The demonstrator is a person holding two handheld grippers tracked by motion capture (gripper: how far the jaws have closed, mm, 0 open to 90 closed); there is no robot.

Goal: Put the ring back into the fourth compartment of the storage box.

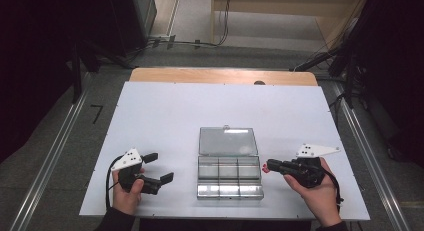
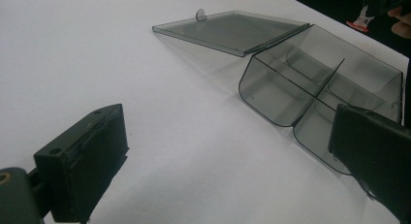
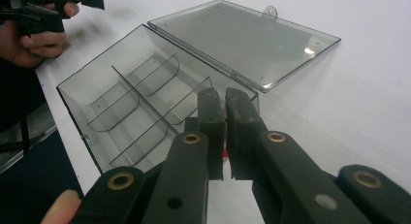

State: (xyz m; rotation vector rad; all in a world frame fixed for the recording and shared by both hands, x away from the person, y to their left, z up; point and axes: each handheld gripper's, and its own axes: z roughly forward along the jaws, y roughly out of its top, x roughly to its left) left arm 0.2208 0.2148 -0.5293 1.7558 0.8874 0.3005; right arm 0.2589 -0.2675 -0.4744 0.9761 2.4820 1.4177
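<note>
Right gripper view gives us our right gripper (image 3: 225, 100) with jaws nearly closed, pinching a small red-and-white piece. Our left gripper (image 1: 159, 167) gapes empty. Between them on the white table (image 1: 165, 111) lies the open clear compartment box (image 1: 229, 177).

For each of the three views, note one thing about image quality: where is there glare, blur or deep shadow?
High view: a bright glare patch on the open lid of the clear box, and near-black surroundings beyond the white table. Left gripper view: the left gripper, jaws wide apart, looks soft. Right gripper view: a small glint on the lid, and the far hand is blurred.
</note>
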